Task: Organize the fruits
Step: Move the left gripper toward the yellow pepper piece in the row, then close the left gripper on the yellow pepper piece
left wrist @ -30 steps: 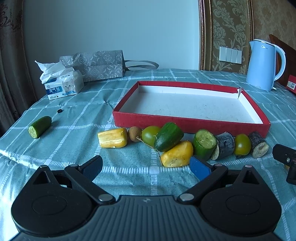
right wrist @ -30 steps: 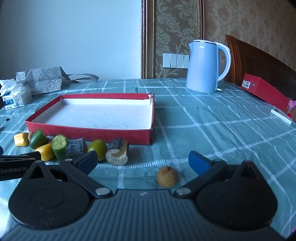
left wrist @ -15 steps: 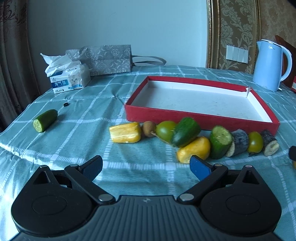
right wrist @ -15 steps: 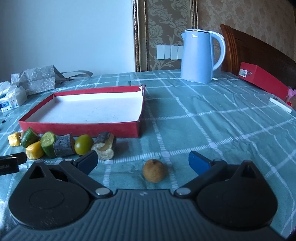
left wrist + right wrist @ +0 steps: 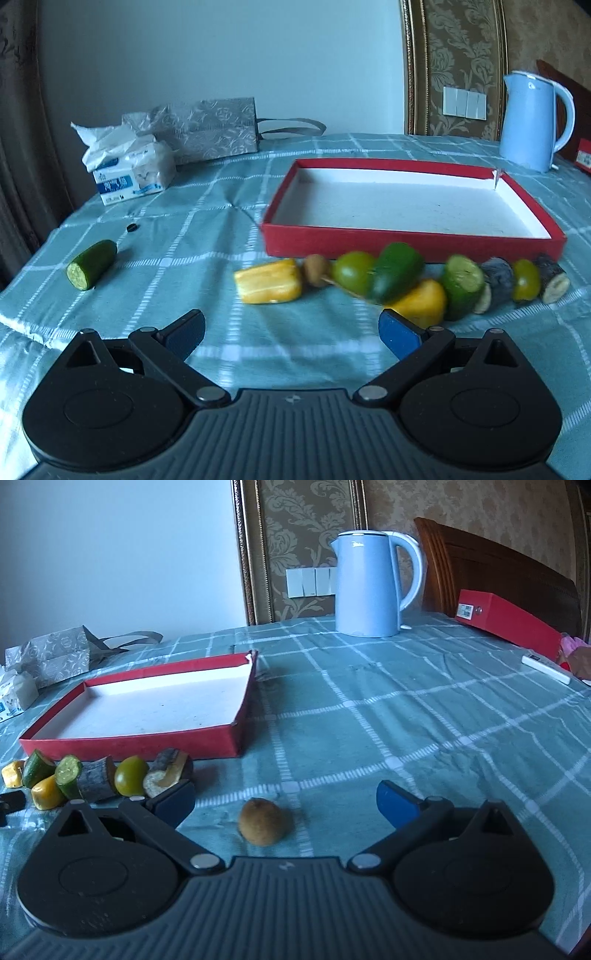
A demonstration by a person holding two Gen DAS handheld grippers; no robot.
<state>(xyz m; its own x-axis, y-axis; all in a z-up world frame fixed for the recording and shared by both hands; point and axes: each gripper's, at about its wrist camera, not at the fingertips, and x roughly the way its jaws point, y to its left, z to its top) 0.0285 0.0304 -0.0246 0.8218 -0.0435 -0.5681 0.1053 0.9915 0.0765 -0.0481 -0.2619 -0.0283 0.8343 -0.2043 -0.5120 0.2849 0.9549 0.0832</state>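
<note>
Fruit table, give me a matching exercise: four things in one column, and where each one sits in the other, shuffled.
Things:
1. lone cucumber piece
2. small brown fruit
3. blue kettle
4. tissue pack

Places:
A. between the right gripper's open fingers
B. beside the grey gift bag
C. alone, far left of the red tray
D. by the wall, beyond the tray

Pairs: 1-C, 2-A, 3-D, 4-B
</note>
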